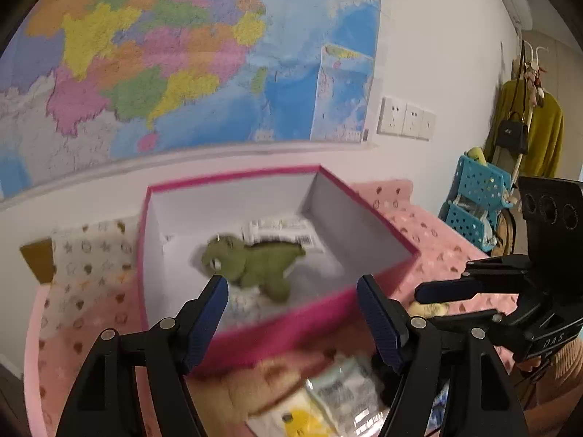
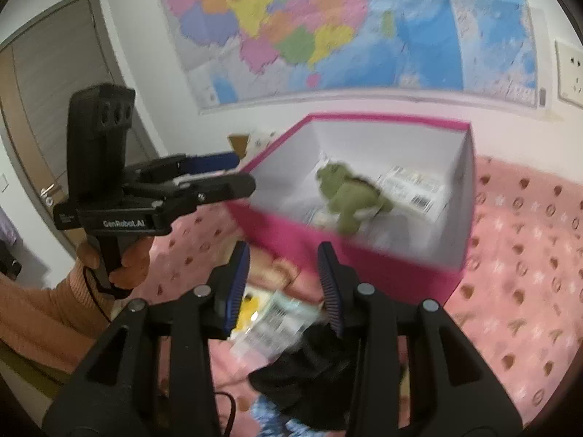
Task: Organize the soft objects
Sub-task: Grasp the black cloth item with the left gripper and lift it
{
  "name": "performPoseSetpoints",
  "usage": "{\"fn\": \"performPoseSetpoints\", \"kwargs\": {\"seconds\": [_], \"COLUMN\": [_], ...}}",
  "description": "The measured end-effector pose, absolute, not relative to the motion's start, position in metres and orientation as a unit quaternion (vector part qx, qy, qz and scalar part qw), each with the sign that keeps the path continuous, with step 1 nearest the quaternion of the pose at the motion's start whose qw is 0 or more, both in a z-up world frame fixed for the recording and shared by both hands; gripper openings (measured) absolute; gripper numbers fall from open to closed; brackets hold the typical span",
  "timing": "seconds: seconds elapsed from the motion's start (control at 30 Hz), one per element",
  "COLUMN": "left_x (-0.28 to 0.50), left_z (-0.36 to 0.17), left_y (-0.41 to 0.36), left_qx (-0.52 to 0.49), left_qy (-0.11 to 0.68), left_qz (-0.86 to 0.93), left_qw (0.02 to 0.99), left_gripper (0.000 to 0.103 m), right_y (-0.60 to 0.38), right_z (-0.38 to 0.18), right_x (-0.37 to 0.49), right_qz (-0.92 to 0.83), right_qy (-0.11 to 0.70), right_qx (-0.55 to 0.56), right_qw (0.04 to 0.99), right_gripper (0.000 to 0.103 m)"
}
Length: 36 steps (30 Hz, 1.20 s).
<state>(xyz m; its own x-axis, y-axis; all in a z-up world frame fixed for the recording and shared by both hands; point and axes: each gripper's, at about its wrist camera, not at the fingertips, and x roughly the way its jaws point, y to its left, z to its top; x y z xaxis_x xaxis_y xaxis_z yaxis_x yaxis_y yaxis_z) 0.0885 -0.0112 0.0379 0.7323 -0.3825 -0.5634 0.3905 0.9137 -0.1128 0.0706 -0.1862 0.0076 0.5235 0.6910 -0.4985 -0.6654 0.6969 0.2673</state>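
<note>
A green plush dinosaur [image 1: 255,264] lies inside an open pink box [image 1: 284,322] with white inner walls, on top of packets with labels; it also shows in the right wrist view [image 2: 348,196], inside the same box [image 2: 364,255]. My left gripper [image 1: 291,313] is open and empty, held over the box's near rim. My right gripper [image 2: 284,284] is open and empty, above a heap of soft items in front of the box: a plastic-wrapped packet [image 2: 277,322], a black cloth [image 2: 309,371] and a tan plush [image 1: 237,389].
The box sits on a pink patterned bedspread [image 2: 517,273]. A white patterned pillow [image 1: 91,266] lies left of the box. A map covers the wall behind. A blue perforated rack [image 1: 477,204] and hung coats stand at the right. A door is at the left.
</note>
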Motion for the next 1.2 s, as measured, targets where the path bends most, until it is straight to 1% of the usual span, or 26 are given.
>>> {"fn": "performPoseSetpoints", "kwargs": {"seconds": [0.13,0.33,0.43,0.57,0.63,0.73,0.87,0.93,1.1,1.17,1.2], "left_x": [0.076,0.064,0.058,0.051,0.05,0.049,0.048,0.049,0.051,0.057,0.058], "left_z": [0.014,-0.019,-0.03,-0.035,-0.037,-0.04,-0.046,-0.049,-0.053,-0.056,-0.056], "left_y": [-0.008,-0.009,-0.015,-0.027,-0.034,-0.049,-0.064,-0.07,-0.081,-0.086,-0.087], "left_qx": [-0.007,-0.012,-0.019,-0.029,-0.034,-0.033,-0.029,-0.028,-0.023,-0.021,-0.022], "left_qy": [0.333,0.375,0.389,0.397,0.403,0.411,0.425,0.43,0.439,0.446,0.446], "left_qz": [-0.213,-0.207,-0.222,-0.251,-0.273,-0.3,-0.329,-0.334,-0.341,-0.339,-0.339], "left_qw": [0.919,0.903,0.894,0.883,0.873,0.86,0.843,0.838,0.831,0.828,0.828], "left_gripper": [0.075,0.075,0.075,0.075,0.075,0.075,0.075,0.075,0.075,0.07,0.067], "right_y": [-0.172,-0.171,-0.18,-0.209,-0.221,-0.236,-0.237,-0.232,-0.222,-0.219,-0.217], "right_z": [-0.018,-0.052,-0.056,-0.05,-0.049,-0.055,-0.067,-0.07,-0.075,-0.077,-0.078], "right_x": [0.058,0.053,0.047,0.041,0.042,0.047,0.054,0.054,0.059,0.06,0.06], "right_qz": [0.387,0.376,0.365,0.317,0.296,0.268,0.258,0.262,0.251,0.252,0.251], "right_qy": [0.321,0.361,0.363,0.345,0.342,0.356,0.381,0.384,0.39,0.389,0.391], "right_qx": [0.009,0.023,0.037,0.054,0.06,0.072,0.072,0.066,0.045,0.038,0.031], "right_qw": [0.864,0.853,0.856,0.882,0.89,0.892,0.885,0.883,0.885,0.885,0.885], "right_gripper": [0.041,0.041,0.041,0.042,0.05,0.055,0.056,0.064,0.064,0.063,0.054]}}
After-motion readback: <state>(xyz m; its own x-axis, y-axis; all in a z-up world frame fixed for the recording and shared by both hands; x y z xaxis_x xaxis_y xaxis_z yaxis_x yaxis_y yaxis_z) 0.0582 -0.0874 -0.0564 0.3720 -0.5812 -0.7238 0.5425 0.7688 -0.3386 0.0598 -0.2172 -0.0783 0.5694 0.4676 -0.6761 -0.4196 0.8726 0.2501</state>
